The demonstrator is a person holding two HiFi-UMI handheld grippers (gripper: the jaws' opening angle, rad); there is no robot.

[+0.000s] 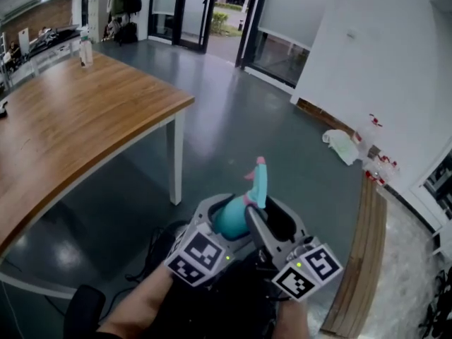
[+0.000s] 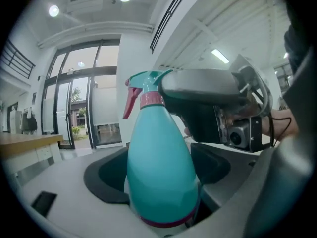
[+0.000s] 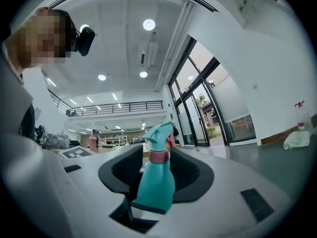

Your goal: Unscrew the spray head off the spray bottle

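Note:
A teal spray bottle [image 1: 232,219] with a pink collar and pink trigger is held up in the air close to the person's body. My left gripper [image 1: 224,214] is shut on its round body [image 2: 161,172], which fills the space between the pads. The spray head [image 1: 258,179] points up and away. My right gripper [image 1: 267,214] is alongside, with one grey finger [image 2: 208,86] lying over the spray head [image 2: 146,86]. In the right gripper view the bottle [image 3: 156,182] stands between the open jaws of my right gripper [image 3: 157,170], the pads a little off the collar.
A wooden table [image 1: 85,111] with white legs stands to the left, a small bottle [image 1: 86,48] at its far end. A wooden bench [image 1: 364,253] runs along the right wall. Spray bottles [image 1: 371,129] and a white cloth [image 1: 342,147] lie on the floor there.

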